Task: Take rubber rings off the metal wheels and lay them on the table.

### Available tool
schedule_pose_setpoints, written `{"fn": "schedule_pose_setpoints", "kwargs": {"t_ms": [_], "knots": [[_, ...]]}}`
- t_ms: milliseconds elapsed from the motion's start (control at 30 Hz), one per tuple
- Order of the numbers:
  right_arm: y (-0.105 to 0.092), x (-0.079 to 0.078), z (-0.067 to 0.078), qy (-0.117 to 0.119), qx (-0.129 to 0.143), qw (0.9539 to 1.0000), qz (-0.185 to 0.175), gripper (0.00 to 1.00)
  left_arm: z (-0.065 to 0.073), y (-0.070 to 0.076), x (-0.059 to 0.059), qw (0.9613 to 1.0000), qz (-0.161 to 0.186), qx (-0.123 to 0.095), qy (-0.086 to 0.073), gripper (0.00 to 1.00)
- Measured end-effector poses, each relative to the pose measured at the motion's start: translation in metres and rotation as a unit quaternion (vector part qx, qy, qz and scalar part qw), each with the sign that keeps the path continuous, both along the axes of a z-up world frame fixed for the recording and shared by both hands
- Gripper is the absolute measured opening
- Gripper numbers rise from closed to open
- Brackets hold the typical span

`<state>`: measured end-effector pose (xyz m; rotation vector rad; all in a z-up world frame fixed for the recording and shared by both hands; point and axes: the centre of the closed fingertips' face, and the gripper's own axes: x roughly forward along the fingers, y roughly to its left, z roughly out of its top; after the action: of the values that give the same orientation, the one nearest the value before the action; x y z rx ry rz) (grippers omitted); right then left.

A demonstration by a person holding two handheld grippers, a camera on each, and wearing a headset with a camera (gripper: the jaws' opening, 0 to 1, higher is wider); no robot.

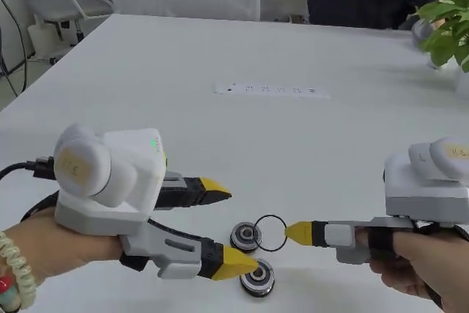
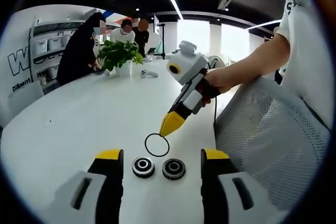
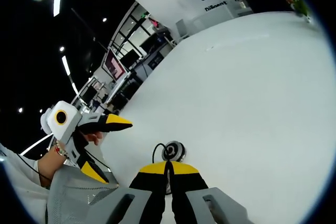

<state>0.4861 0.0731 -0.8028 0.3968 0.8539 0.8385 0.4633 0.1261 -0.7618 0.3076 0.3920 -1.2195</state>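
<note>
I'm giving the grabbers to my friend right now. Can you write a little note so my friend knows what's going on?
Left hand-held gripper: open, holding nothing, aimed at the wheels.
Right hand-held gripper: shut on one rubber ring.
One wheel and the other wheel sit side by side on the table.
Done: that ring is off its wheel.
Left: lay it on the table. Whether either wheel has another ring on it, I cannot tell.
</note>
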Motion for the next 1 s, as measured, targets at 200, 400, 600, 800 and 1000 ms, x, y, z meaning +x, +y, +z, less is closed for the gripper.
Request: {"fn": "schedule_pose_setpoints", "kwargs": {"t_ms": [200,400,600,800,1000], "knots": [[-0.001,0.003,0.007,-0.007,0.009,0.9999,-0.006,0.00,0.024,0.006,0.005,0.9998,0.011,-0.012,-0.012,0.71],[-0.003,0.006,0.014,-0.015,0.019,0.9996,-0.012,0.00,0.041,0.019,0.004,0.9995,0.019,-0.007,-0.025,0.76],[-0.005,0.006,0.018,-0.017,0.026,0.9994,-0.018,0.00,0.050,0.039,0.001,0.9986,0.034,0.011,-0.038,0.80],[-0.003,0.005,0.019,-0.009,0.037,0.9989,-0.026,0.00,0.056,0.059,-0.003,0.9971,0.056,0.016,-0.048,0.83],[0.000,0.002,0.021,-0.009,0.040,0.9990,-0.021,0.00,0.052,0.083,-0.007,0.9944,0.094,0.020,-0.045,0.84]]}}
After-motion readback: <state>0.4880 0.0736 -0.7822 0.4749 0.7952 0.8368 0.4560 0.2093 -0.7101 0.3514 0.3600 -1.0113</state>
